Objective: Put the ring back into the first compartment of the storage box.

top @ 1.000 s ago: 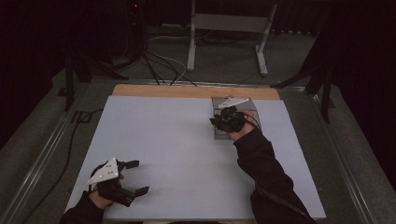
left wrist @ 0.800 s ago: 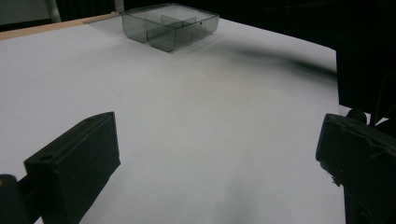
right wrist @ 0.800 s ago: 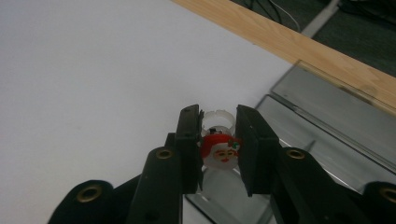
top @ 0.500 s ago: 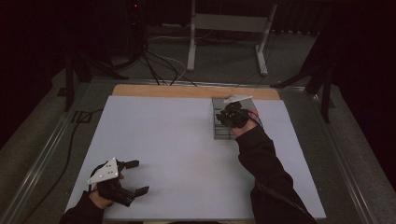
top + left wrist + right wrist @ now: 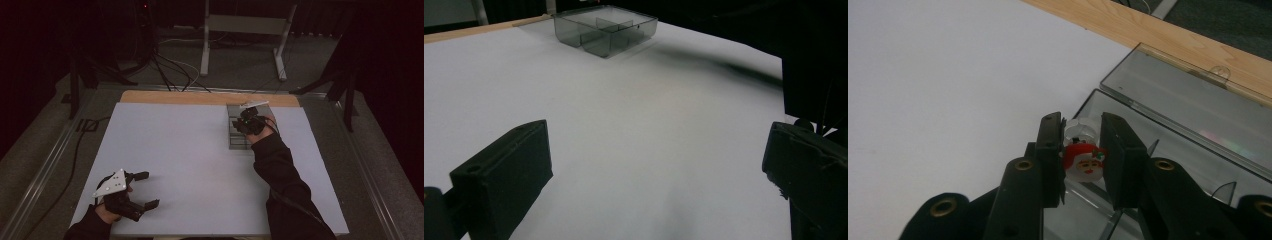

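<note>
A clear grey compartment box [image 5: 239, 135] [image 5: 604, 31] with its lid [image 5: 1193, 100] laid back stands at the far right of the white table. In the right gripper view my right gripper [image 5: 1082, 150] is shut on a small Santa-face ring [image 5: 1084, 159], red and white with a clear band, held above the near corner of the box [image 5: 1168, 145]. From above, the right gripper [image 5: 247, 122] hovers over the box. My left gripper [image 5: 146, 190] rests at the near left of the table, jaws wide apart with nothing between its fingers [image 5: 506, 175].
A wooden strip [image 5: 200, 97] [image 5: 1158, 30] runs along the far edge of the white table top [image 5: 190, 150]. Metal rails [image 5: 45, 165] flank the table. Cables [image 5: 165, 65] and stand legs [image 5: 280, 60] lie on the floor beyond.
My right hand has shifted a little toward the far side and lower over the box, still with the ring between the jaws. The left hand has stayed put.
</note>
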A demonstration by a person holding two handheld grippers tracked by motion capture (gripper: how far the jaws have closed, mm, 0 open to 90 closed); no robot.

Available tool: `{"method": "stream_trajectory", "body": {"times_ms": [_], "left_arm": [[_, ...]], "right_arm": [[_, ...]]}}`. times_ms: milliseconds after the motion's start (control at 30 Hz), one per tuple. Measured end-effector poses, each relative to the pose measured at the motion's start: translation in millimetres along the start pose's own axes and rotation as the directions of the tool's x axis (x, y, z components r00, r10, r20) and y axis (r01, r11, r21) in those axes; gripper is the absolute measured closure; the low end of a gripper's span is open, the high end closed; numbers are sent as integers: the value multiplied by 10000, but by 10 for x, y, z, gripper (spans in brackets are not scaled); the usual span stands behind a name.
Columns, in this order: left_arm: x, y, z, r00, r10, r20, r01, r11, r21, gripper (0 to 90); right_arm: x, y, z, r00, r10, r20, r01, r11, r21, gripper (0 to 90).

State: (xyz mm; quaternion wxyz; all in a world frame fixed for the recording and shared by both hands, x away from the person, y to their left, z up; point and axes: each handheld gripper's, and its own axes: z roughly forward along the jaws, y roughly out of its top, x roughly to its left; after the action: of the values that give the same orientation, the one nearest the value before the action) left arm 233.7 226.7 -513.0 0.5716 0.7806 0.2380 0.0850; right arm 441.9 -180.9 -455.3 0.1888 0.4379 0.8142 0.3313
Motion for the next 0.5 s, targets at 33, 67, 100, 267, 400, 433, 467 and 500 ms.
{"method": "stream_trajectory", "body": {"times_ms": [33,67,100,267,400,433,467,500], "left_arm": [[0,0,-1,10000,-5,5,5,10000,-7,5],[-1,0,-1,10000,11,-2,-11,10000,-3,5],[-1,0,-2,10000,6,4,-6,10000,-10,5],[-1,0,-1,10000,-18,15,18,10000,-11,4],[-2,-1,0,10000,-17,21,17,10000,-9,5],[-1,0,-1,10000,-17,19,17,10000,-22,5],[-1,-1,-1,10000,-27,16,27,10000,-22,4],[-2,-1,-1,10000,-29,18,30,10000,-17,4]], "right_arm": [[-3,-3,14,10000,37,25,-37,10000,37,713],[-10,-6,31,10000,57,24,-57,10000,54,713],[-12,-10,48,9999,53,92,-54,9999,112,713],[-44,-34,129,9997,179,168,-183,9994,279,713],[-71,-56,181,9993,310,184,-317,9988,361,713],[-80,-64,197,9992,331,201,-339,9987,393,713],[-86,-68,209,9991,381,206,-389,9983,425,713],[-95,-73,220,9990,405,201,-414,9982,431,712]]}}
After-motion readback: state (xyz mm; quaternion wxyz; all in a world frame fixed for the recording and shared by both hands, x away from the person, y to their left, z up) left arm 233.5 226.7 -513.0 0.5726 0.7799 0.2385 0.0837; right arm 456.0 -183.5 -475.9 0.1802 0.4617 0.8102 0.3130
